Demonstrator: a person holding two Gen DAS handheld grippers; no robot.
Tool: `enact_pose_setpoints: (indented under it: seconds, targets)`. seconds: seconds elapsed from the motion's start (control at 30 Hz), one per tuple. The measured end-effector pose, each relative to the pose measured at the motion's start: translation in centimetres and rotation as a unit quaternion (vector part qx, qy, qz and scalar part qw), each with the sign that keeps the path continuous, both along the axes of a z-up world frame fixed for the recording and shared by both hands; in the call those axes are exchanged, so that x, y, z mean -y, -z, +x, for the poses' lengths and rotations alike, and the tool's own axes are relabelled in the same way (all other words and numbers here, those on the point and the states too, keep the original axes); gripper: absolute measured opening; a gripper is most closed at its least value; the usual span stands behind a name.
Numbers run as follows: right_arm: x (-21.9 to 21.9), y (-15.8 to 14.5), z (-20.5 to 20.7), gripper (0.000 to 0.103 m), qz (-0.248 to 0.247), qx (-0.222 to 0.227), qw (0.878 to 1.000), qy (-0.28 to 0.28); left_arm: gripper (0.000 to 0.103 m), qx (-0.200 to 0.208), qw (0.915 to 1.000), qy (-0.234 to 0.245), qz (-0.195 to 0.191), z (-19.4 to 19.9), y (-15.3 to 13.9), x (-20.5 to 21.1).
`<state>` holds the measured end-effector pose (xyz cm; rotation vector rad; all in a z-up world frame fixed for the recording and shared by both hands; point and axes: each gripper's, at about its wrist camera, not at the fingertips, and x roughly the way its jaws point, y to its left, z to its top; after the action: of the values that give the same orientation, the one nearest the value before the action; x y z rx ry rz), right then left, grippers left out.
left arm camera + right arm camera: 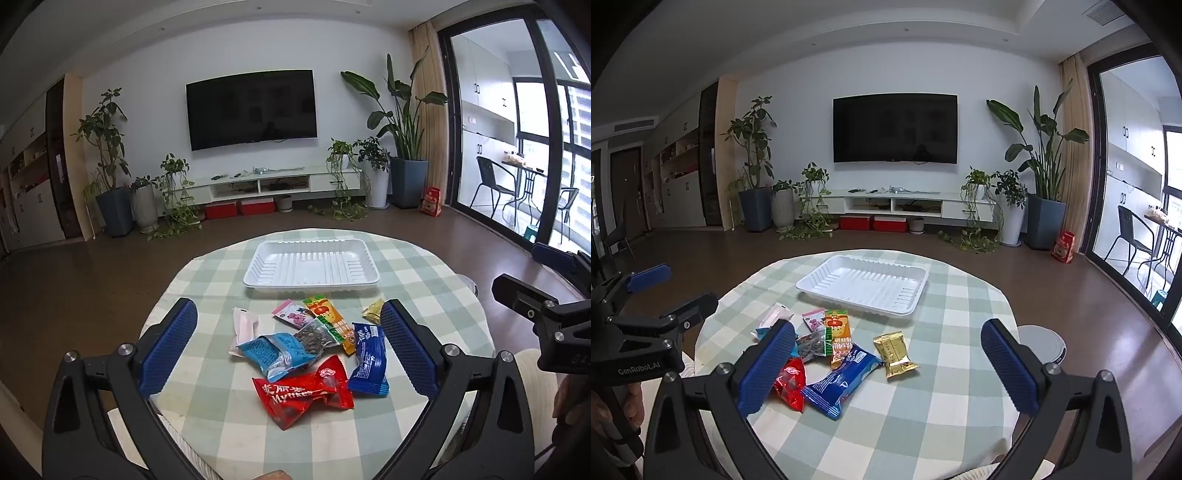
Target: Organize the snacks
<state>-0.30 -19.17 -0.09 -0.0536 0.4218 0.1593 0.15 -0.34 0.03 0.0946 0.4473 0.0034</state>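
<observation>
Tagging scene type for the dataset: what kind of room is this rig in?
Most likely a home living room. A wall-mounted TV hangs over a low media console, flanked by potted plants. The snacks sit on a round table with a checked cloth.

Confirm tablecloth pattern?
Pale green and cream checks on the tablecloth, which covers the round table; clearest in the right wrist view.

Beyond the jaws we see a dark wall-mounted television (252, 109) above a low white media cabinet (266, 182), with two red boxes (240, 208) beneath. Potted plants (753, 162) flank both sides; a glazed sliding door (517, 129) stands far right.
</observation>
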Motion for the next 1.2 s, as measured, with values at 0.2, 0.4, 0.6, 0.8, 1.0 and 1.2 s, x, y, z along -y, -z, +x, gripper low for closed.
enact_pose_setpoints:
  seconds: [0.2,0.4,0.6,0.8,1.0,1.2]
  targets:
    - [0.02,-0.01,0.02,0.103,0.002,-0.004,1.0,0.0,0.101,0.004,0.9999,-0.001,-0.013,-0.2,0.15,0.01]
    - [0.01,0.0,0.04,0.103,0.0,-0.004,1.0,0.0,0.101,0.005,0.9998,-0.002,-0.017,-0.43,0.26,-0.11]
    - [0.02,-0.03,0.04,0.103,-0.001,-0.004,1.0,0.0,0.101,0.006,0.9998,-0.005,-0.016,-0.15,0.43,-0.3]
    - [-0.02,-0.04,0.03,0.103,-0.001,-0.003,1.0,0.0,0.101,0.006,0.9998,-0.004,-0.016,-0.49,0.42,-0.42]
    - [-0.05,-0.03,0.03,0.103,-0.001,-0.004,1.0,0.0,0.101,0.006,0.9998,-0.003,-0.017,-0.46,0.36,-0.47]
    - [-0.1,0.0,0.08,0.103,-0.002,-0.004,1.0,0.0,0.101,0.006,0.9998,-0.003,-0.017,-0.46,0.36,-0.42]
